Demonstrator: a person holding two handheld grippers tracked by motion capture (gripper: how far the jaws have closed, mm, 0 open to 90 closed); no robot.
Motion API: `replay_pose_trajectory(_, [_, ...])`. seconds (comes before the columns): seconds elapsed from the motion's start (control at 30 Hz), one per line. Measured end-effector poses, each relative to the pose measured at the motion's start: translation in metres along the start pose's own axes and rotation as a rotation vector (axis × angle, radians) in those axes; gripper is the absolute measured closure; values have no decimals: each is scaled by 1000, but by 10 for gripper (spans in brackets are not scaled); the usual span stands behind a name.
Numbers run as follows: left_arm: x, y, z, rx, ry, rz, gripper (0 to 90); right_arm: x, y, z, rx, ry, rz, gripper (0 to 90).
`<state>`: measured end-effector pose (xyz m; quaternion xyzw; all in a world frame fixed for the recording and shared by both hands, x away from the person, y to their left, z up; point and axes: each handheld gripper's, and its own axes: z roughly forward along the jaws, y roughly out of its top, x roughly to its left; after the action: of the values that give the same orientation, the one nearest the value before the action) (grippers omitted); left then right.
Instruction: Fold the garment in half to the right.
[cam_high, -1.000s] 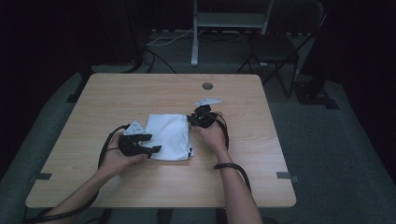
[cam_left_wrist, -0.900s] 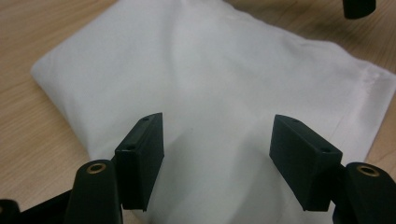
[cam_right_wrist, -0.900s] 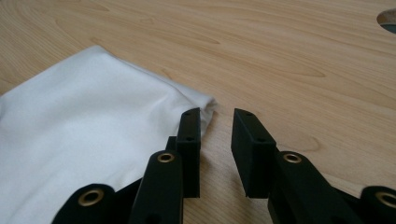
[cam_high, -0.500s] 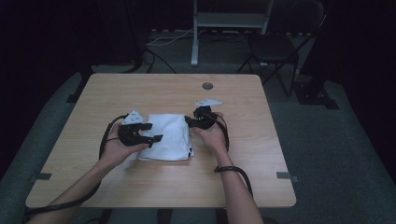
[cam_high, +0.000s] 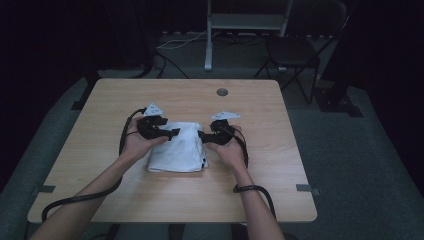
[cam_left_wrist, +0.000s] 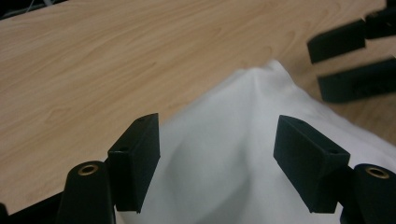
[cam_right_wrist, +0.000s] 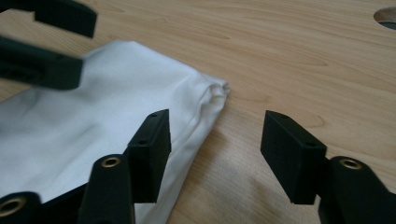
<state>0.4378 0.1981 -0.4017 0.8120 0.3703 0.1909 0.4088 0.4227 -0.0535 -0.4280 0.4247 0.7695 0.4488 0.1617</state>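
— Looking down from the high view, we see the folded white cloth lying flat near the middle of the table, between our two hands.

— Where's our left gripper?

— Over the cloth's upper left part, jaws apart, white fabric beneath them and nothing pinched in the left gripper view.

— And our right gripper?

— At the cloth's upper right corner. Its jaws have just been opening; in the right gripper view one jaw hangs over the cloth's edge, the other over bare wood.

— Touching the cloth?

— Probably not, though we can't quite tell from here.
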Motion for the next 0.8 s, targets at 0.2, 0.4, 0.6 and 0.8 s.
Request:
replay_pose_trajectory(0.2, [7, 1, 13, -1, 41, -21, 315, 1, -4, -7, -6, 4, -3, 390])
replay_pose_trajectory(0.4, [12, 0, 21, -2, 58, -52, 315, 3, -9, -13, -8, 10, -8, 387])
replay_pose_trajectory(0.6, [13, -1, 27, 23, 68, -49, 315, 6, -8, -17, -18, 19, -13, 387])
replay_pose_trajectory(0.8, [12, -5, 33, 53, 85, -25, 316, 8, -9, -19, -23, 20, -22, 387])
